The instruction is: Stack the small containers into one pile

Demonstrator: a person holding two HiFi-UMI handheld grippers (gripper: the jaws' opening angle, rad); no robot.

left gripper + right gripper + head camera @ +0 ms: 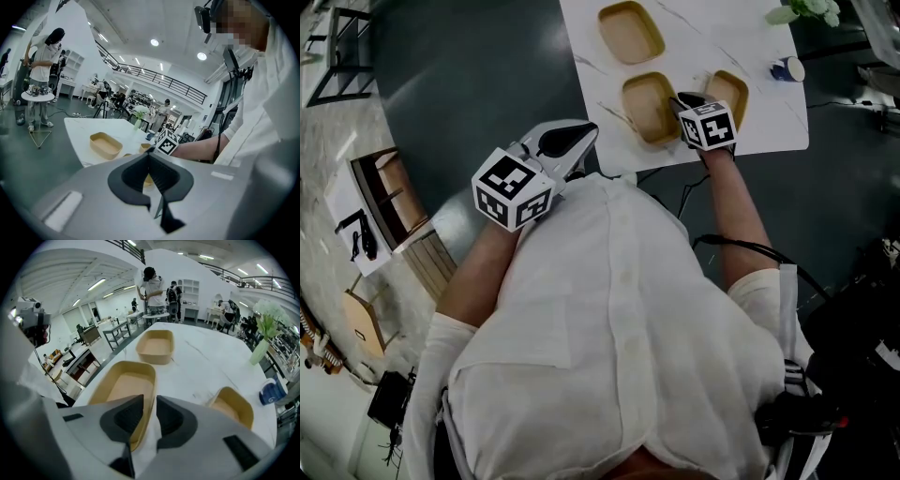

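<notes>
Container [123,386], tan, rounded-rectangular: wall between right gripper [150,400] narrow jaws; left gripper [149,155] jaws together, empty.

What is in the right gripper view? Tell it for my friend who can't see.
The right gripper hangs over a white table, its jaws slightly apart around the side wall of the nearest tan container. A second tan container sits farther back and a third tan container to the right, all empty.
</notes>
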